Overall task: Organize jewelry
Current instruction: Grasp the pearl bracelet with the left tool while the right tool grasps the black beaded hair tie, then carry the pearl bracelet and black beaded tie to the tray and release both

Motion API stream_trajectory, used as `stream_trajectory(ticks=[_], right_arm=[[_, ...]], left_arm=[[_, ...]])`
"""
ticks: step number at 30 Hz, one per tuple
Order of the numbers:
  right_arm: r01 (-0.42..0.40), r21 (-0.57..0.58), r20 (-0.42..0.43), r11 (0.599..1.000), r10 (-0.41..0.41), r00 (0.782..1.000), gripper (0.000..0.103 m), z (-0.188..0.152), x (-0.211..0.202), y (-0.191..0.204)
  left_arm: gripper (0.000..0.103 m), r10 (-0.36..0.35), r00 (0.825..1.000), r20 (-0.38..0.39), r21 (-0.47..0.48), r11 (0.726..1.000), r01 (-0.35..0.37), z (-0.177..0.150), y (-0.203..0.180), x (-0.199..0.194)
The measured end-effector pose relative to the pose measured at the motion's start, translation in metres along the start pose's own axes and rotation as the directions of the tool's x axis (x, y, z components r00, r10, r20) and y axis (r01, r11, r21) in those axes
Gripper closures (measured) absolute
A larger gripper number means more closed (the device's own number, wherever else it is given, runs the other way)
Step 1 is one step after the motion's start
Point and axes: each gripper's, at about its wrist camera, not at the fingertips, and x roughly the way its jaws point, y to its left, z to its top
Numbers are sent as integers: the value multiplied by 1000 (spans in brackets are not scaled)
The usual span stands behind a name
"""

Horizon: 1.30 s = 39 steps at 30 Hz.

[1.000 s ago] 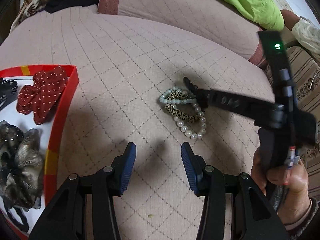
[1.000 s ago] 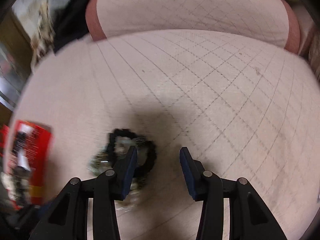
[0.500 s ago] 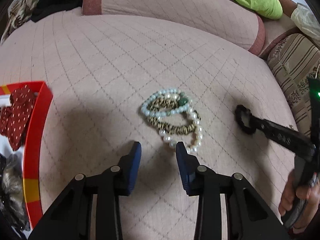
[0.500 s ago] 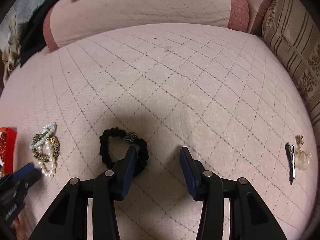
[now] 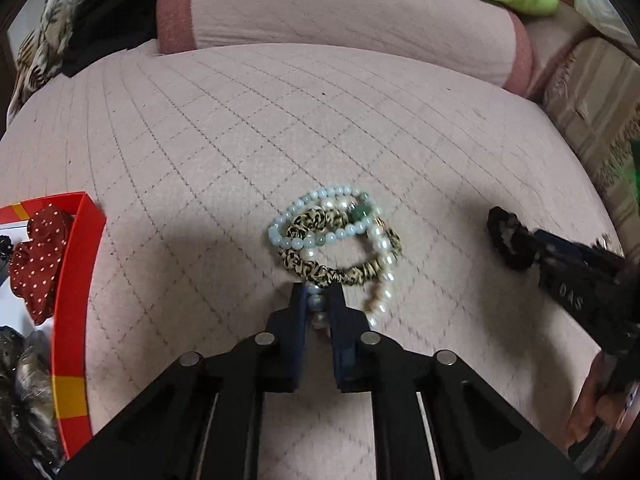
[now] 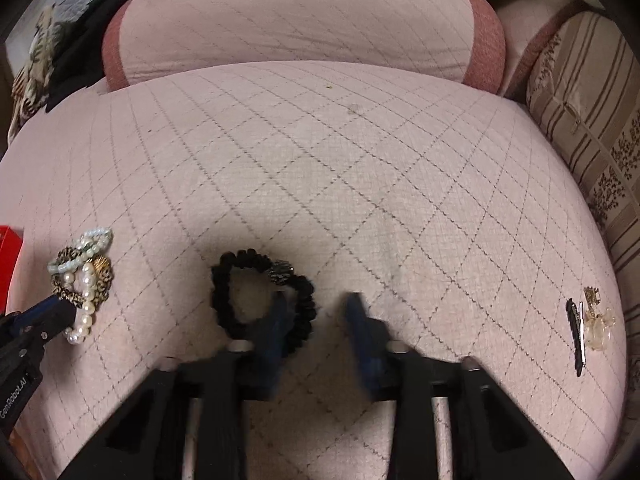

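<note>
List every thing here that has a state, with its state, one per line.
Left gripper: shut on the white pearl bracelet.
Right gripper: jaws closing around the black fabric hair tie.
Red cardboard tray: open-topped, holding scrunchies.
Slim black hair clip: lying loose on the pink quilted cushion.

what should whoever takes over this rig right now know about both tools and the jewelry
Left tool: shut on the pearl bracelet, which is tangled with a pale green bead bracelet and a leopard hair tie on the cushion.
Right tool: jaws closing, part of the black hair tie between them, not yet pinched.
Done: red dotted scrunchie lies in the red tray.
Left: likely lift both picks into the tray, then fetch the hair clip far right.
</note>
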Motion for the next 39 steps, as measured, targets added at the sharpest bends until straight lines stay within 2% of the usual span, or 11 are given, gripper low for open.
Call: stream_trajectory(ticks=[1, 4, 9, 13, 15, 18, 21, 24, 31, 34, 39], right_arm=[[-6, -5, -4, 1000, 6, 1000, 94, -2, -2, 1], [-48, 2, -13, 999, 48, 999, 94, -10, -10, 0], [-100, 34, 20, 994, 99, 995, 94, -32, -42, -10], [-139, 37, 83, 990, 135, 987, 94, -45, -79, -20], [-152, 39, 109, 988, 147, 983, 94, -50, -95, -24], [-189, 51, 140, 981, 180, 974, 94, -55, -115, -28], [-219, 47, 172, 975, 208, 963, 94, -58, -133, -26], [-241, 30, 194, 970, 231, 953, 94, -64, -151, -18], [-257, 29, 172, 966, 249, 953, 94, -81, -152, -8], [-263, 30, 159, 964, 255, 954, 94, -87, -150, -4], [-287, 25, 157, 958, 280, 947, 94, -88, -153, 7]], left_arm=[[93, -10, 1000, -9, -3, 1000, 10, -3, 2, -4], [94, -29, 999, -27, -12, 1000, 28, -17, 11, -18], [94, -43, 999, -6, -3, 999, 43, -41, 22, -62], [94, -97, 990, 100, 36, 995, 93, -48, 21, -123], [94, -152, 971, 184, 68, 988, 141, -49, 18, -163], [94, -186, 946, 266, 92, 982, 167, -49, 16, -203], [94, -201, 932, 302, 94, 979, 180, -48, 16, -225], [93, -185, 934, 305, 91, 982, 164, -52, 16, -227], [94, -126, 973, 194, 38, 992, 121, -73, 33, -181], [94, -119, 976, 184, 30, 993, 115, -82, 39, -179], [94, -94, 971, 219, 40, 995, 87, -90, 44, -194]])
